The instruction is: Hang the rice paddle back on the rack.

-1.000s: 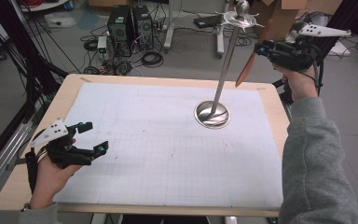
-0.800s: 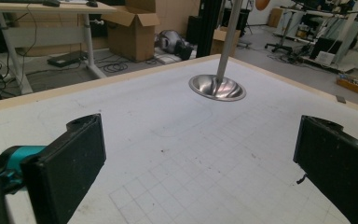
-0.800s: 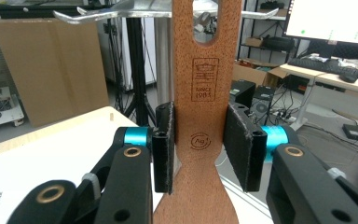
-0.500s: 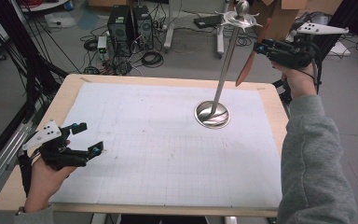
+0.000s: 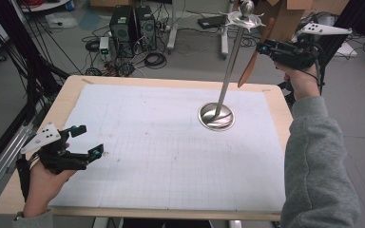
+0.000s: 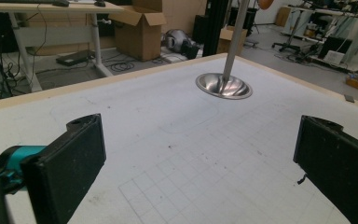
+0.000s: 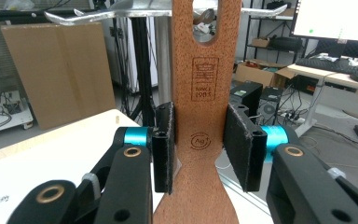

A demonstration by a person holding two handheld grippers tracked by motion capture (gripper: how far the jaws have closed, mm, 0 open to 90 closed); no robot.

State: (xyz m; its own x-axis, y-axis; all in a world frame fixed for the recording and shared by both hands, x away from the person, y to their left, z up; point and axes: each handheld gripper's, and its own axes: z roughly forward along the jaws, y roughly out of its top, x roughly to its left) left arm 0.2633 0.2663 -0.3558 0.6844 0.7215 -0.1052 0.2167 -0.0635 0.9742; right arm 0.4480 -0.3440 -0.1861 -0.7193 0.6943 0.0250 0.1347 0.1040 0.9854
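The right claw pinches a wooden spatula by its handle and holds it up beside the top of a metal stand that rises from a round base on the bench. In the right gripper view the pads press on both edges of the handle just below its slot, and one of the stand's hooks runs across right behind it. From above, the spatula hangs tilted, blade down, close to the pole but apart from it.

The step in hand looks like hanging the spatula on the stand. The slot seems level with the hooks, yet not on one. The next move probably calls for easing the slot over a hook tip, then lowering until the hook bears the weight before the pads let go.

The left claw rests low at the near left of the bench, spread wide with nothing between its pads.
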